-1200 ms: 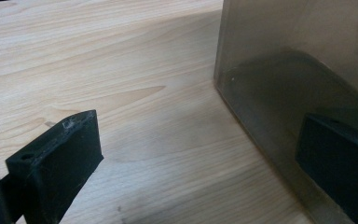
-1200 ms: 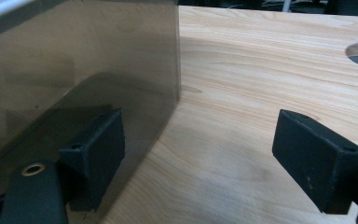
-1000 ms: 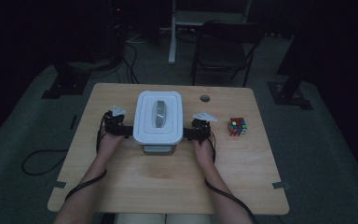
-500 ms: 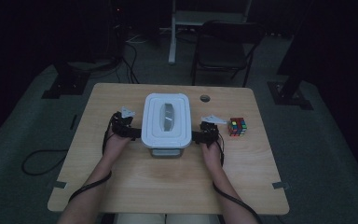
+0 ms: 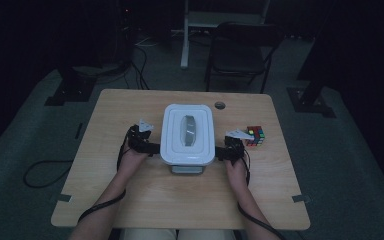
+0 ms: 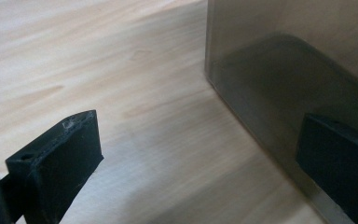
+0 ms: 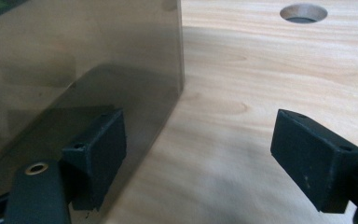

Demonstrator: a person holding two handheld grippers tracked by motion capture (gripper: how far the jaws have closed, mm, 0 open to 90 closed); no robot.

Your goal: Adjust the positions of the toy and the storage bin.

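Wooden table [image 5: 145, 200] bears an unlabelled white-lidded container [image 5: 187, 132] beside a puzzle cube [image 5: 255, 135].

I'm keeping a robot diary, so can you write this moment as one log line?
left gripper: open, beside box | right gripper: open, beside box | box: lid on, between grippers | puzzle cube: right, untouched

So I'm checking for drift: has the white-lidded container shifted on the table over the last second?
Yes. The white-lidded container slid to the right in the high view, closing on the Rubik's cube and sitting nearer the round hole in the table.
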